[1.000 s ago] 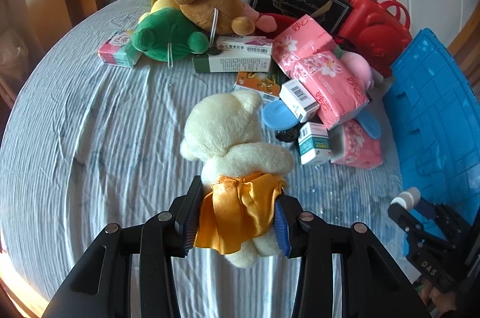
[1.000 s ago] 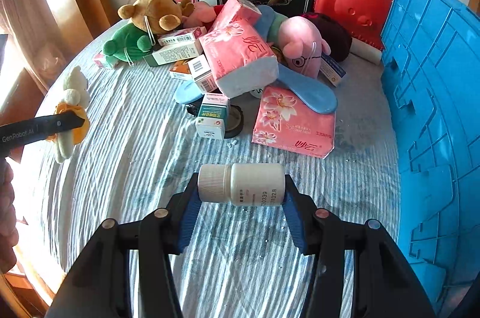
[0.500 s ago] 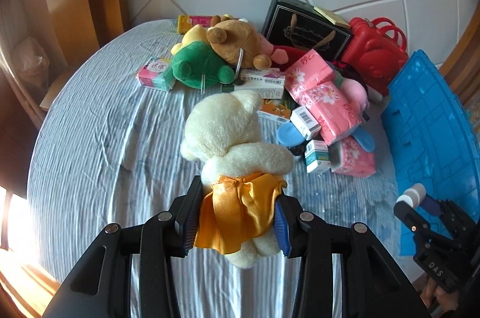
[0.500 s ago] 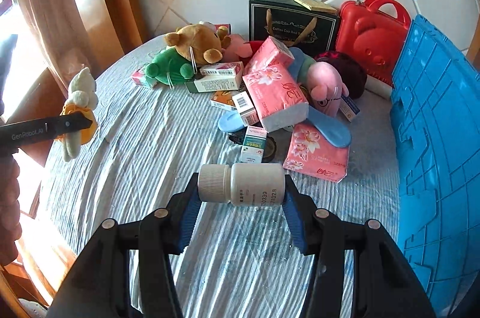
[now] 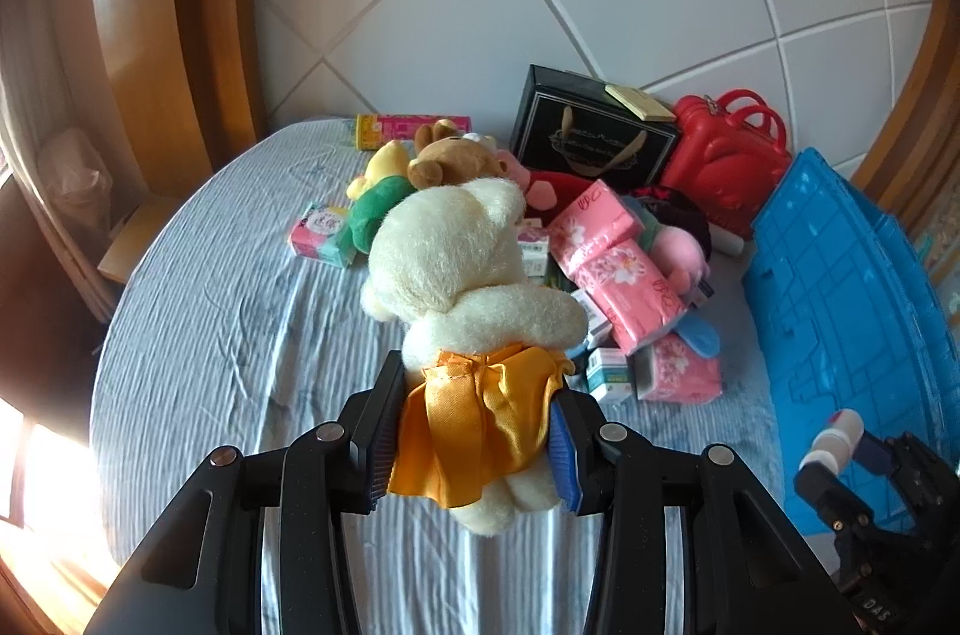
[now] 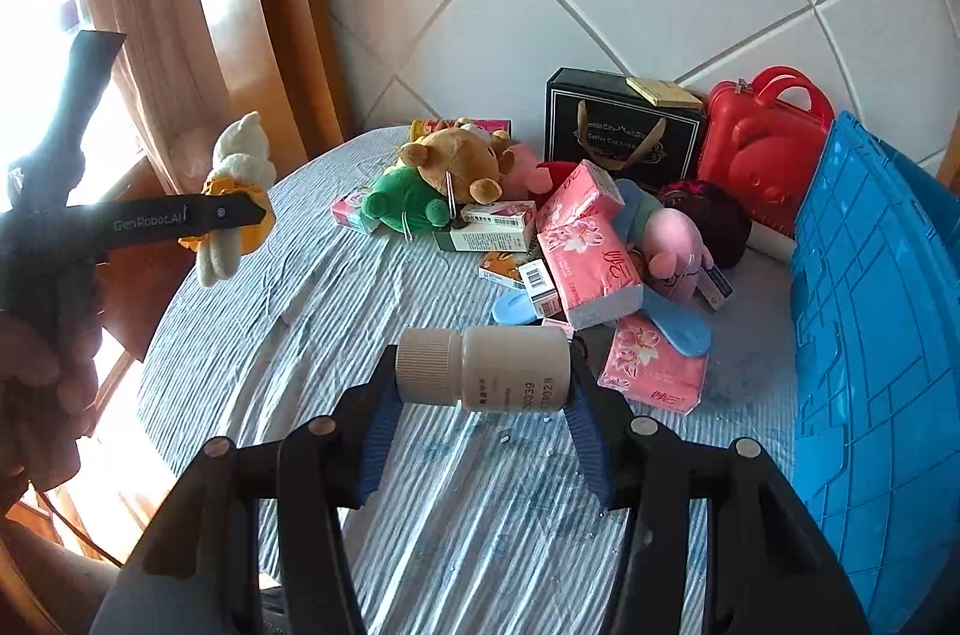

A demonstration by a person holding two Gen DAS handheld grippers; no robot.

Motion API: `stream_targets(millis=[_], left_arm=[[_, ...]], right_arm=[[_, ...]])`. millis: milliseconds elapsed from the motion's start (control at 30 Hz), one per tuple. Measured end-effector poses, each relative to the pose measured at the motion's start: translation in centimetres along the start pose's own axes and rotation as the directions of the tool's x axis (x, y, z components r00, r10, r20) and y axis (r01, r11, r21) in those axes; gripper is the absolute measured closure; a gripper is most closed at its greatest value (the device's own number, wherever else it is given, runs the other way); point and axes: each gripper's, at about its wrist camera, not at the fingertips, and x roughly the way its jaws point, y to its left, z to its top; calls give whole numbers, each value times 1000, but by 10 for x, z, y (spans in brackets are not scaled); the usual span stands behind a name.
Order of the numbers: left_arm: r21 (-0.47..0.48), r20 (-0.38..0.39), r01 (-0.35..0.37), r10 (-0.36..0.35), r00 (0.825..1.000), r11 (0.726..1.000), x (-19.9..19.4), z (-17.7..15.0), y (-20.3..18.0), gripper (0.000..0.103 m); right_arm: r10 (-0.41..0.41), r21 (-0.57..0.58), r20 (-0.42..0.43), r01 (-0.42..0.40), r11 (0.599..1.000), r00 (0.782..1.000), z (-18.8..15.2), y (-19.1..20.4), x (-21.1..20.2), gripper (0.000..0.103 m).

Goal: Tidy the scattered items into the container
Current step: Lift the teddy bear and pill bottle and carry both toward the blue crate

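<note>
My left gripper [image 5: 474,431] is shut on a cream teddy bear in an orange dress [image 5: 462,287] and holds it well above the table; the bear also shows in the right wrist view [image 6: 237,191]. My right gripper [image 6: 483,395] is shut on a white pill bottle [image 6: 486,365], held sideways above the table; it also shows in the left wrist view [image 5: 831,446]. The blue plastic crate [image 6: 882,311] stands at the right, also in the left wrist view [image 5: 840,275].
A pile lies at the back of the blue-striped tablecloth [image 6: 300,335]: brown bear [image 6: 456,164], green plush [image 6: 408,203], pink tissue packs [image 6: 585,245], small boxes, pink plush [image 6: 675,245]. A black gift box [image 6: 621,125] and red case [image 6: 762,149] stand against the tiled wall.
Both grippers have risen and pulled back from the table with their loads; the pile and crate look farther away. Neither grip has changed.
</note>
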Motion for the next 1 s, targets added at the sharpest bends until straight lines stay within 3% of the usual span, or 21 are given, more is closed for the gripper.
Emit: stream_targets(millis=[500,1000], left_arm=[[33,103,-43,39,994,999,-26,34,-14,62],[50,168,-36,27,985,998,-42,60,-58,62]], right_arm=[[-3,41,97,-1,999,995,30,-31,-34,52],[-4,51,176,-5,999,984,49,-73,-56,53]])
